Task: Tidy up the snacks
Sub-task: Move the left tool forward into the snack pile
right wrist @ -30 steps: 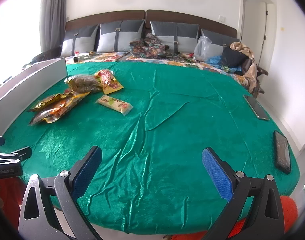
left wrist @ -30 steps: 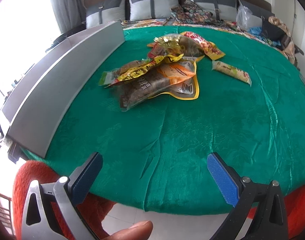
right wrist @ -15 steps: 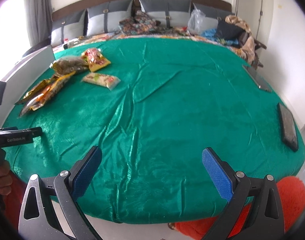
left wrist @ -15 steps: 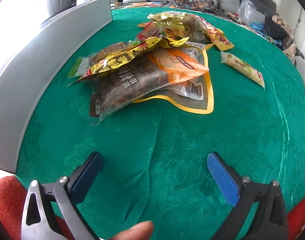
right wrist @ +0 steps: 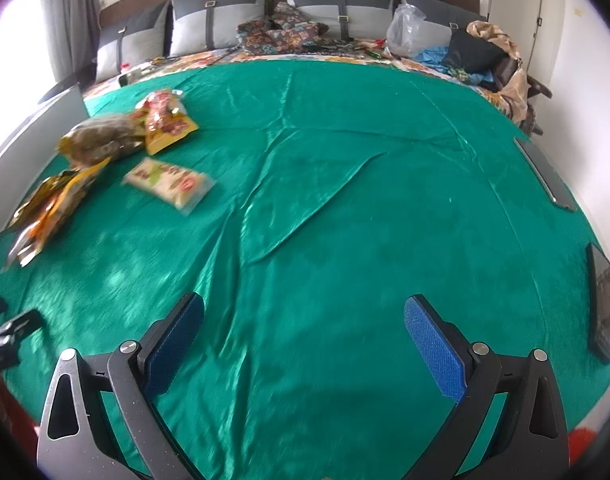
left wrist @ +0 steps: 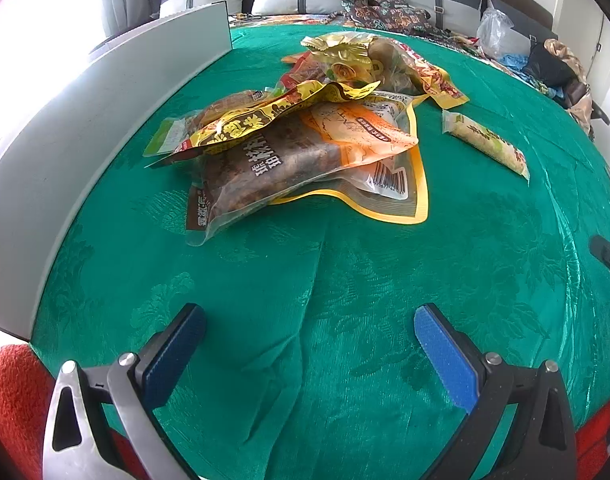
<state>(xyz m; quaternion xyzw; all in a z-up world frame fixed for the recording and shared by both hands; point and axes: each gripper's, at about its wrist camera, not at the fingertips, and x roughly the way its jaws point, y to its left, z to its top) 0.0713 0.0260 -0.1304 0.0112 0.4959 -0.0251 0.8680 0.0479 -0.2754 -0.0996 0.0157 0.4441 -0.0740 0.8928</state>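
Observation:
A heap of snack bags [left wrist: 305, 136] lies on the green tablecloth [left wrist: 345, 300]. A brown and orange pouch [left wrist: 281, 164] is nearest, with a yellow bag [left wrist: 265, 116] across it and a gold bag [left wrist: 345, 56] behind. A pale long packet [left wrist: 485, 140] lies apart to the right. My left gripper [left wrist: 309, 340] is open just short of the heap, holding nothing. In the right wrist view the heap [right wrist: 97, 152] and the pale packet [right wrist: 169, 184] sit far left. My right gripper [right wrist: 305, 332] is open over bare cloth.
A long grey panel [left wrist: 85, 120] stands along the table's left edge. Two dark phones [right wrist: 601, 308] [right wrist: 545, 172] lie near the right rim. Pillows [right wrist: 225, 20], a plastic bag [right wrist: 405, 28] and piled clothes fill the sofa behind. The left gripper's tip [right wrist: 9, 328] shows at the right view's left edge.
My left gripper has advanced over the table toward the snack heap, which now looms larger. The right gripper has moved forward and tilted down over the cloth. Both stay open.

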